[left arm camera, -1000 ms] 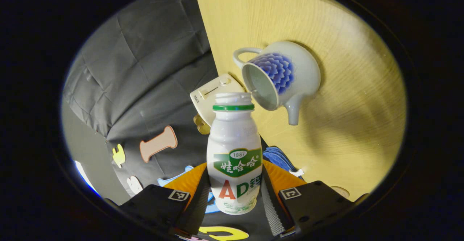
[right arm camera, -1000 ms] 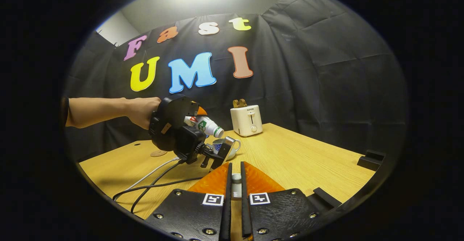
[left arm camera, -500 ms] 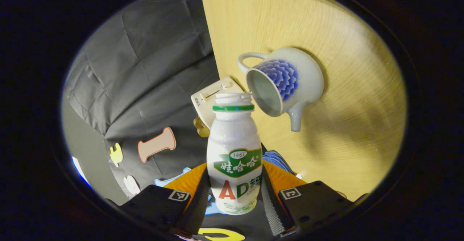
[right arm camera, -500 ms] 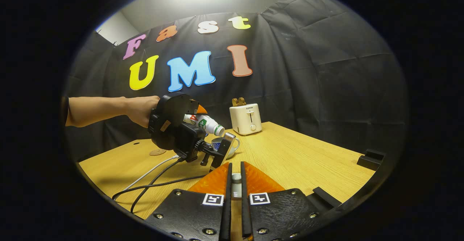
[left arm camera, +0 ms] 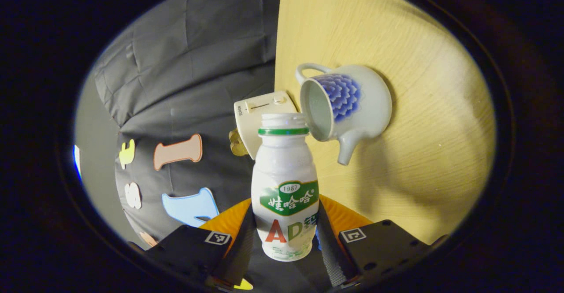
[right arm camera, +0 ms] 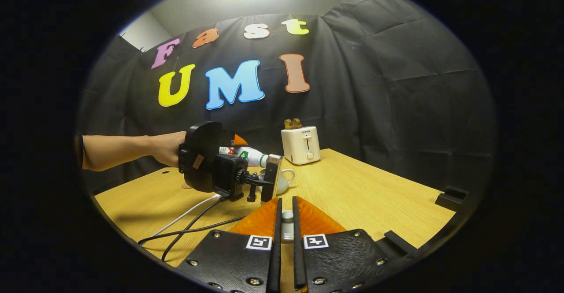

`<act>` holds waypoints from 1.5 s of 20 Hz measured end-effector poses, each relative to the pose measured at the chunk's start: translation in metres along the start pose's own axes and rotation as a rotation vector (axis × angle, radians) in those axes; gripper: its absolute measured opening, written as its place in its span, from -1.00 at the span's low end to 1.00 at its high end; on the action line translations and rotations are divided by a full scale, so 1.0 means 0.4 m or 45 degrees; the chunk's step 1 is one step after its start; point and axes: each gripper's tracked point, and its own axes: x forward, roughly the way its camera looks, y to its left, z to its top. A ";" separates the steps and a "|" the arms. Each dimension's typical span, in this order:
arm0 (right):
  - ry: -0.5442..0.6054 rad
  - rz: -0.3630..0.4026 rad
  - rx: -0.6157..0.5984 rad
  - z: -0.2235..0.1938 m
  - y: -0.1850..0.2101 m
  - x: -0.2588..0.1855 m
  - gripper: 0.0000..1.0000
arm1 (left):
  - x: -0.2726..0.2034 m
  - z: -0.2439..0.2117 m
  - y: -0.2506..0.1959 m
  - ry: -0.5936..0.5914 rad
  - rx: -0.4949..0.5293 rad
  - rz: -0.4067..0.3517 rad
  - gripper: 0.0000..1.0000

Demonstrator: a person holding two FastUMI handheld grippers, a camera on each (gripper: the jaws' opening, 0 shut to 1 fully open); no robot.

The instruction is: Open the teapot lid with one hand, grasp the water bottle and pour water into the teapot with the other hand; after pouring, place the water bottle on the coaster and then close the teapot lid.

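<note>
Bottle is being held between the closed fingers of the left gripper, lying near level, mouth just beside the open teapot on the table. A small knobbed piece, judged the lid, is being pinched by the right gripper.

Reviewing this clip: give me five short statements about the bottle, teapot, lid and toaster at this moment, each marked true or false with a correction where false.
1. The left gripper is shut on the water bottle. True.
2. The bottle has its cap on. False: its mouth is open, with only a green ring below it.
3. The teapot has no lid on it. True: its opening shows bare.
4. The right gripper is wide open. False: its fingers are closed on the small lid knob.
5. The toaster lies on its side on the table. False: in the right gripper view it stands upright near the back edge.
</note>
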 end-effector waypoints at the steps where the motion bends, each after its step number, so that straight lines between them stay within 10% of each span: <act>1: -0.003 -0.003 -0.015 0.004 0.003 0.001 -0.76 | -0.002 -0.004 -0.003 -0.005 -0.040 0.003 0.62; 9: 0.018 0.018 -0.095 0.012 0.049 0.040 -0.76 | -0.022 -0.046 -0.047 -0.018 -0.403 0.023 0.39; 14: 0.031 0.048 -0.114 0.022 0.080 0.096 -0.76 | -0.059 -0.089 -0.050 -0.025 -0.673 0.073 0.62; 30: 0.051 0.063 -0.232 0.102 0.119 0.507 -0.76 | -0.176 -0.283 -0.016 -0.159 -1.661 0.244 0.51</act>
